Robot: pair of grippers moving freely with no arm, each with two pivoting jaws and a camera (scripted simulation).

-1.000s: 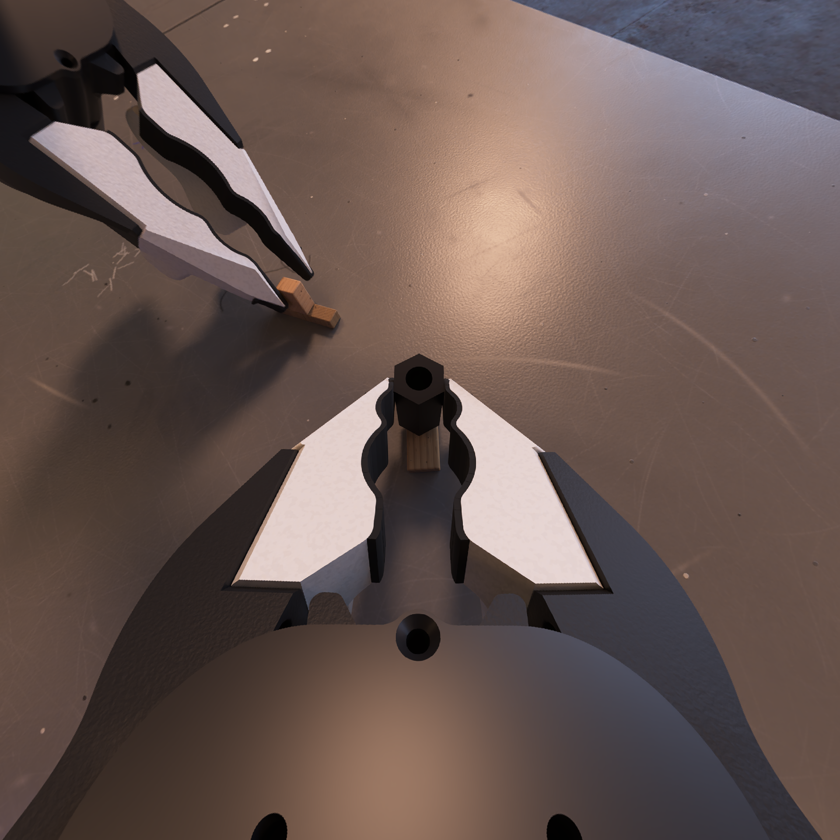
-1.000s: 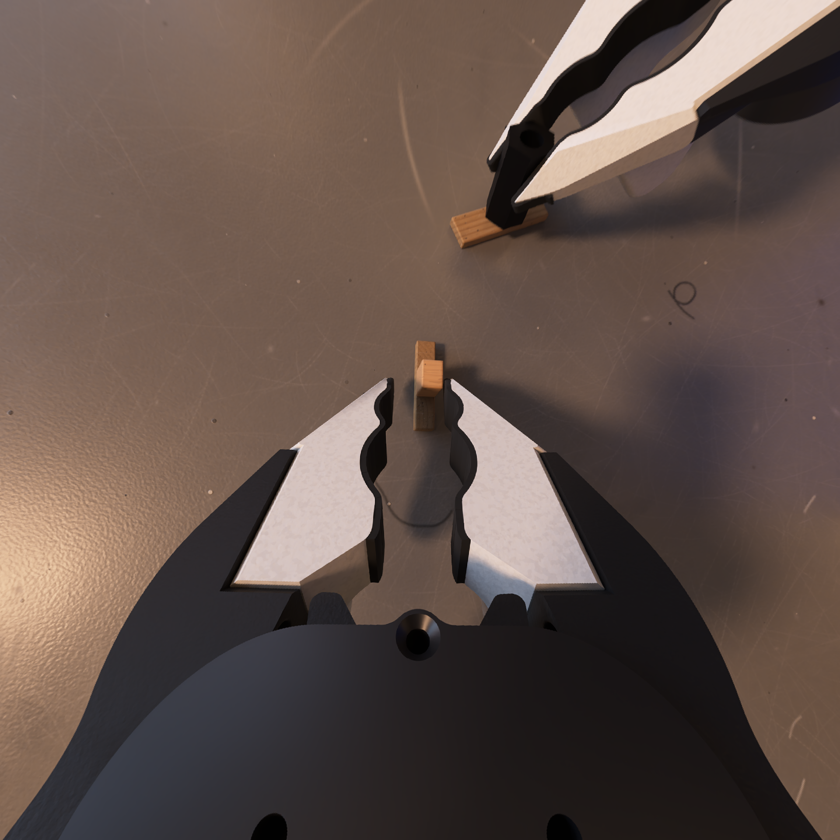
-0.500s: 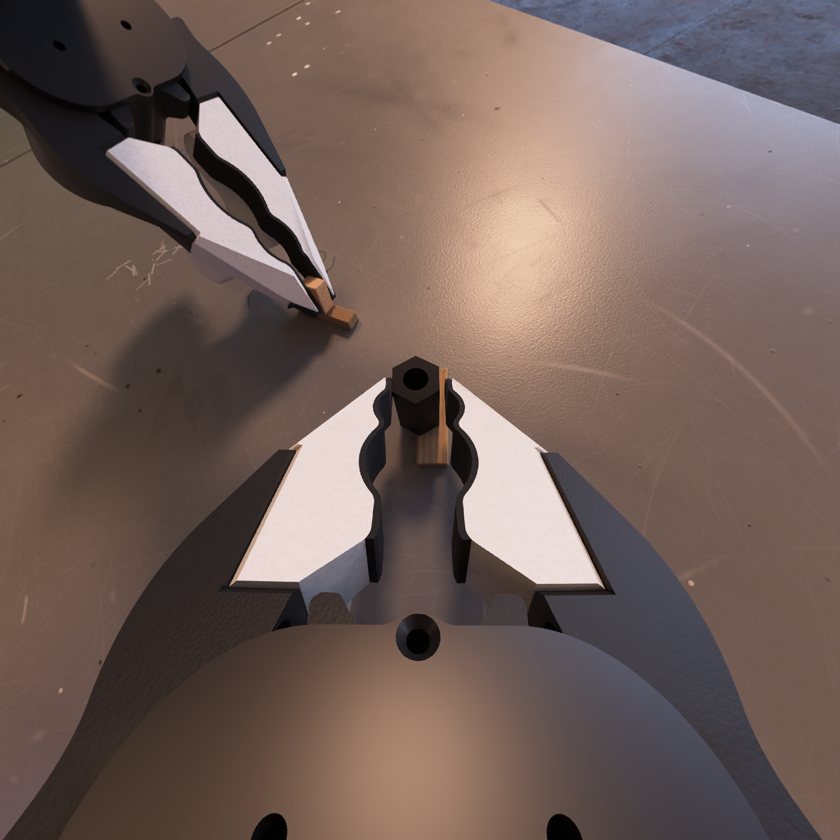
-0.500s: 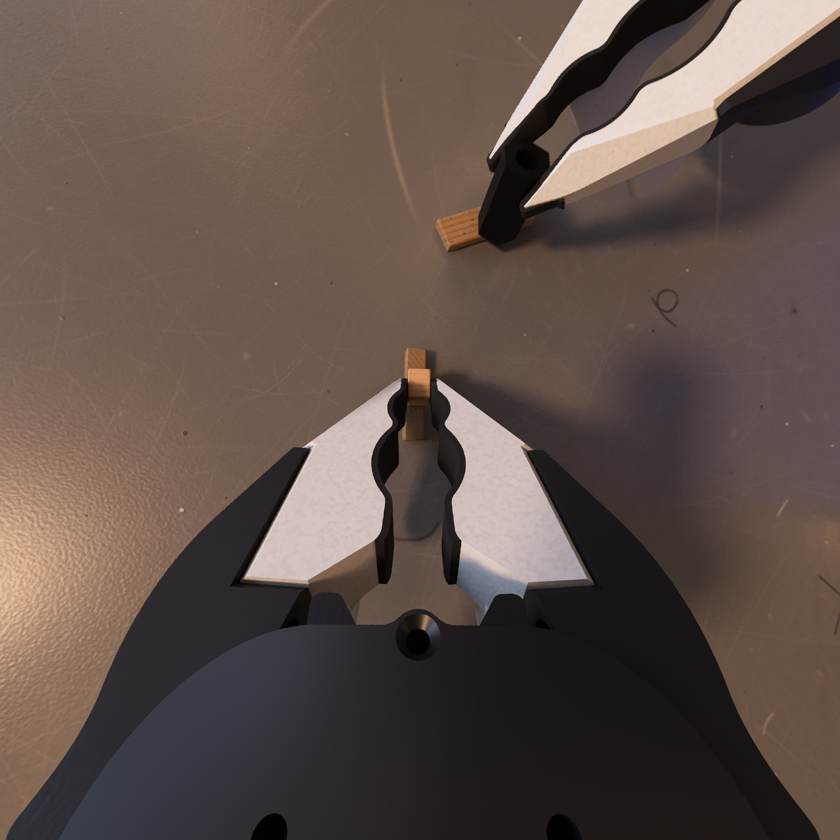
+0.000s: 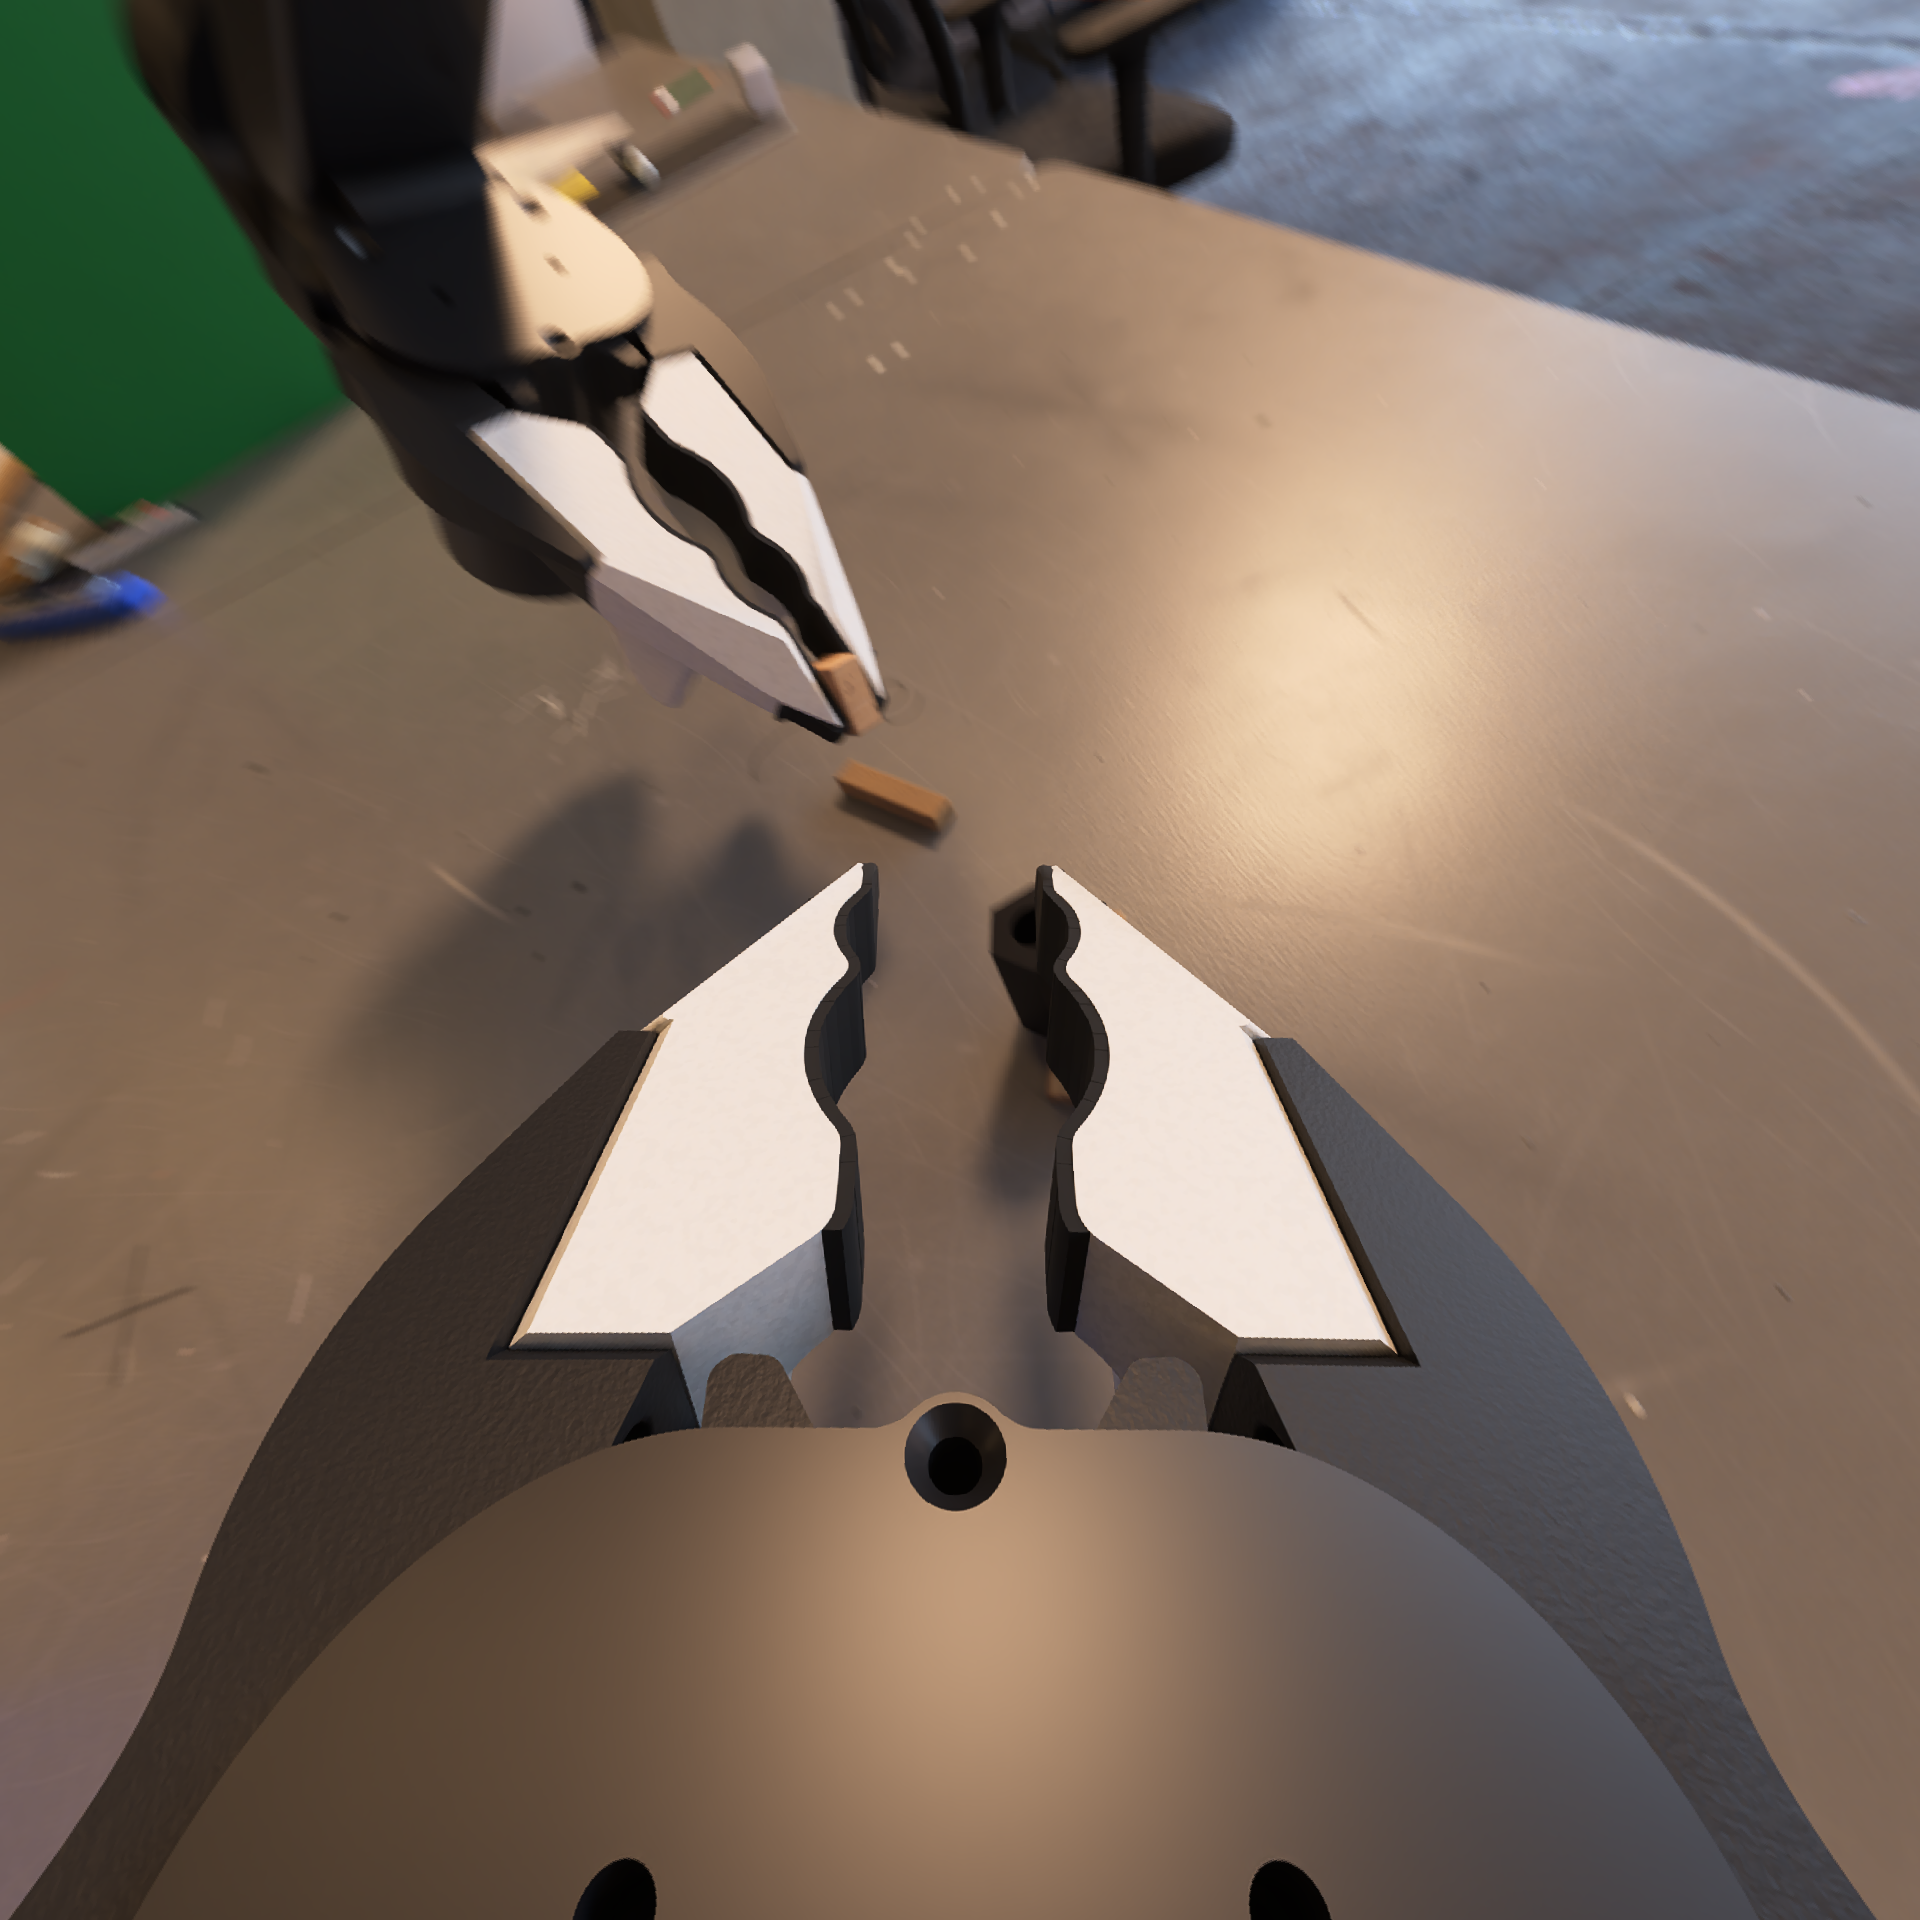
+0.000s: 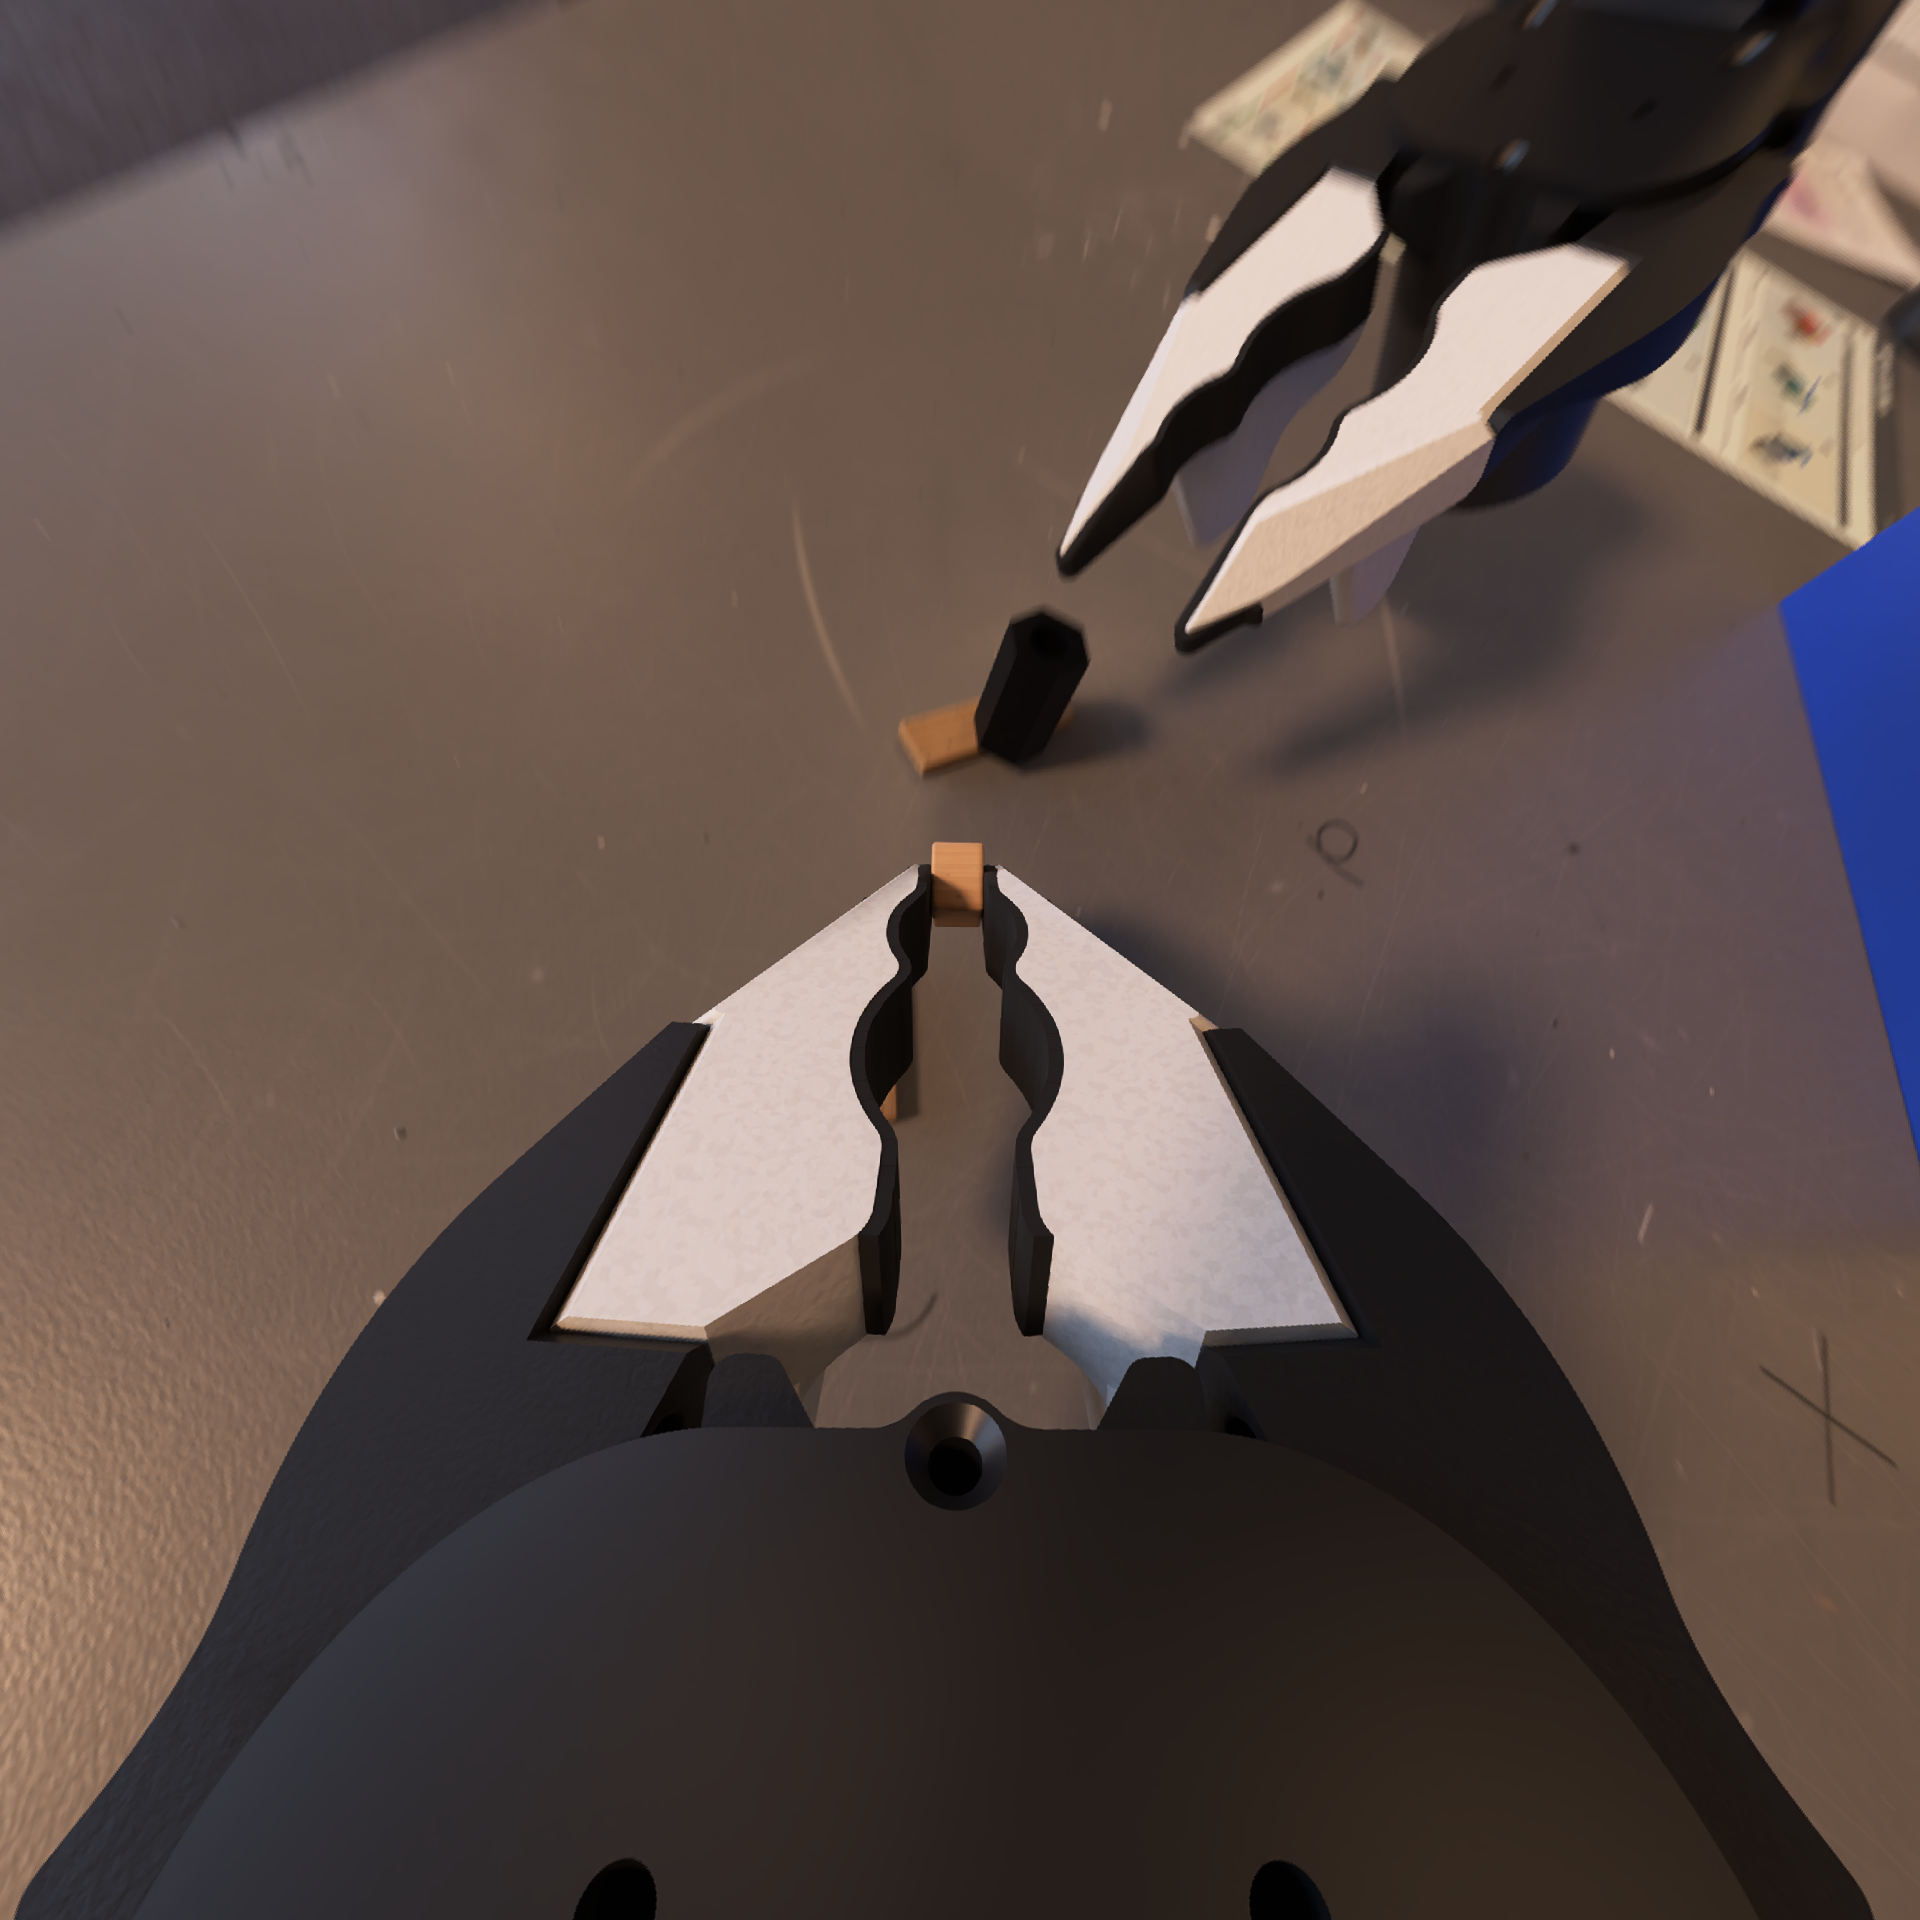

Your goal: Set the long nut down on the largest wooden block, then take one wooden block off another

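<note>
Scuffed brown tabletop [image 6: 468, 644] carries our work: the black hexagonal long nut [image 6: 1029, 691] stands tilted on the flat pale wooden block [image 6: 938, 738], below our wide-open, empty left gripper [image 5: 956, 883]. Our right gripper [image 6: 957, 883] pinches the small tan wooden cube [image 6: 957, 881] at its tips, lifted clear; light, stiff, easily dropped, we judge.

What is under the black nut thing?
The long nut stands tilted on a flat wooden block lying on the table. One end of the block sticks out; the part beneath the nut is hidden.
</note>
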